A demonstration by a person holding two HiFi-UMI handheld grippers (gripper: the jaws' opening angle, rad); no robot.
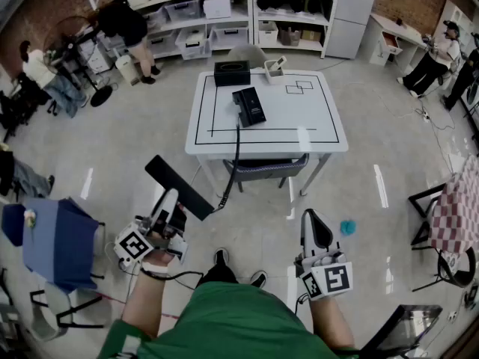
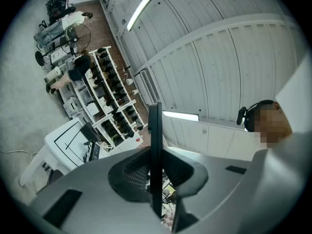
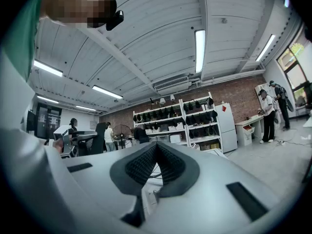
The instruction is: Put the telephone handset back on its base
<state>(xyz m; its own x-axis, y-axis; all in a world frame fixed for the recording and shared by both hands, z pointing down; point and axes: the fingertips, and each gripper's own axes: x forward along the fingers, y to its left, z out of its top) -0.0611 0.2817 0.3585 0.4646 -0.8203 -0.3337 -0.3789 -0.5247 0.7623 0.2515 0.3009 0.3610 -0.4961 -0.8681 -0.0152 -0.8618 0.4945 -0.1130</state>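
My green shirt fills the bottom edge of the head view, with both forearms reaching up from it. In the lower left of the frame, the left gripper has its fingers pinching the telephone handset. The handset is a long, flat, plain black slab held at a slant in the air above the floor. In the left gripper view the handset shows edge-on as a thin dark blade clamped between the pads. A black cord runs from it up over the front edge of the white table. It ends at the black base, which sits in the upper middle of the frame, well apart from the handset. In the lower right, the right gripper has its fingers pressed together on nothing.
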